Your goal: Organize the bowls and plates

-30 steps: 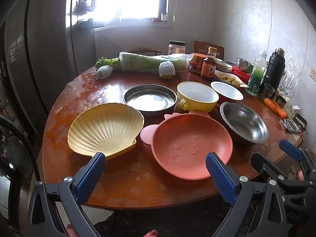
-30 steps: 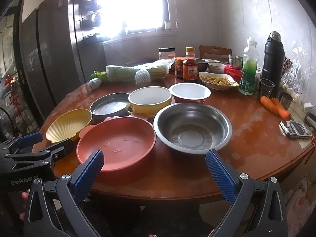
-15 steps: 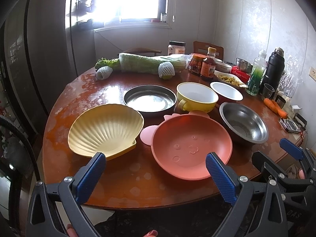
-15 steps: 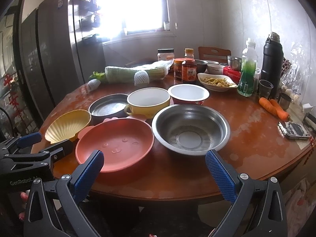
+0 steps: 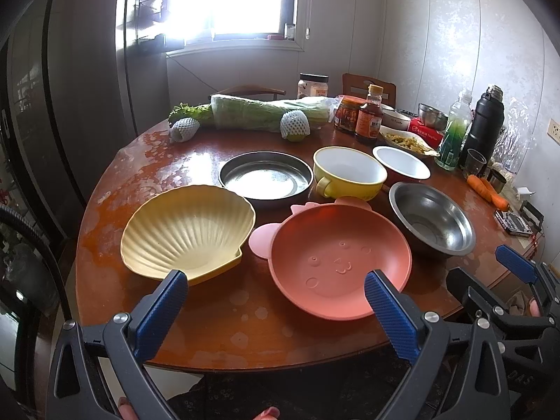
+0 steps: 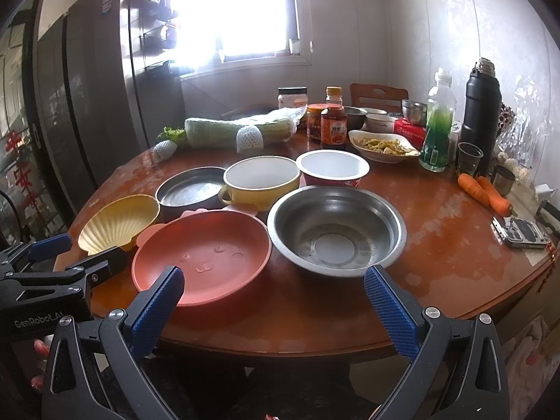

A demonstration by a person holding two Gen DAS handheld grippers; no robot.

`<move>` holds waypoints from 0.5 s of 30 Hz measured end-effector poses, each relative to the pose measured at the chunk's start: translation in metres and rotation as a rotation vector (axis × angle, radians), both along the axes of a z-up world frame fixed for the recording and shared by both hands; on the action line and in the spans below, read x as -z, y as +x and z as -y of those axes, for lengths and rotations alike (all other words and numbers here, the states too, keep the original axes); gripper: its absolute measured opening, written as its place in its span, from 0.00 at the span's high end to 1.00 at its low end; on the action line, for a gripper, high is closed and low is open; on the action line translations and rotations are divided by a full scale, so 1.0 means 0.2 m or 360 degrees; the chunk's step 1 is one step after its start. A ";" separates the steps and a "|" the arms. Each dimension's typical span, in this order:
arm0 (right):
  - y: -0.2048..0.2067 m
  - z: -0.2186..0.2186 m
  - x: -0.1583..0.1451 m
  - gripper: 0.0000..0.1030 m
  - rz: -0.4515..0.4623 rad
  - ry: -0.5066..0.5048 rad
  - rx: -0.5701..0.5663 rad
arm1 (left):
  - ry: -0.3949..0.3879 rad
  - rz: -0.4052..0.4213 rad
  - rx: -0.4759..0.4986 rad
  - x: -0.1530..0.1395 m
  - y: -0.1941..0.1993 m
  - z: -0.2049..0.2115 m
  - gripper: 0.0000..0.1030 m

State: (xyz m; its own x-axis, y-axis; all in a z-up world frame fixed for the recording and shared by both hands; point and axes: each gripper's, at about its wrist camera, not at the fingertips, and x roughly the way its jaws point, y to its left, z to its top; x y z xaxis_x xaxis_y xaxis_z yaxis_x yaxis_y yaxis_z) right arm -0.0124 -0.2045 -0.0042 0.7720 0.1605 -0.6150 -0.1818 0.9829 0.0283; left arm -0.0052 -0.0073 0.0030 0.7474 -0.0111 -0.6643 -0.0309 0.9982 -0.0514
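Note:
On the round wooden table [image 5: 217, 329] lie a yellow shell-shaped plate [image 5: 189, 229], a pink bear-face plate [image 5: 336, 259], a dark metal plate [image 5: 265, 178], a yellow bowl with a handle [image 5: 350, 173], a white-lined red bowl [image 5: 401, 166] and a steel bowl [image 5: 432, 222]. My left gripper [image 5: 274, 301] is open and empty at the near table edge, in front of the shell and pink plates. My right gripper [image 6: 273, 297] is open and empty before the pink plate [image 6: 201, 252] and the steel bowl [image 6: 336, 231].
At the back stand wrapped cabbage [image 5: 266, 115], sauce jars [image 5: 367, 115], a dish of food [image 5: 406, 140], a green bottle [image 5: 455, 133], a black flask [image 5: 484, 122] and a glass. Carrots [image 6: 484, 190] and a phone [image 6: 521, 232] lie at the right. A fridge stands left.
Both grippers have drifted slightly; the view has barely shifted. Nothing on the table has moved, and both grippers stay open.

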 end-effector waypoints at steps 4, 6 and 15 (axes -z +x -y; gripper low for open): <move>0.00 0.00 0.00 0.00 0.0012 -0.0002 0.0002 | 0.0001 -0.0002 0.0000 0.00 0.00 0.00 0.01; 0.00 0.00 -0.01 0.00 0.0013 0.0002 0.0007 | 0.0001 -0.0001 0.0000 0.00 0.00 0.00 0.01; 0.00 -0.02 -0.01 0.00 0.0021 0.0028 -0.0032 | -0.0027 0.0011 0.0019 -0.03 -0.01 -0.02 0.01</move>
State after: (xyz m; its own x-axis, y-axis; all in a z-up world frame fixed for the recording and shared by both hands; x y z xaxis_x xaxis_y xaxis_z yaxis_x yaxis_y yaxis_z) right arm -0.0124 -0.1998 -0.0015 0.7767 0.1869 -0.6016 -0.2022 0.9784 0.0429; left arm -0.0065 -0.0032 0.0082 0.7518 -0.0311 -0.6586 -0.0186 0.9975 -0.0684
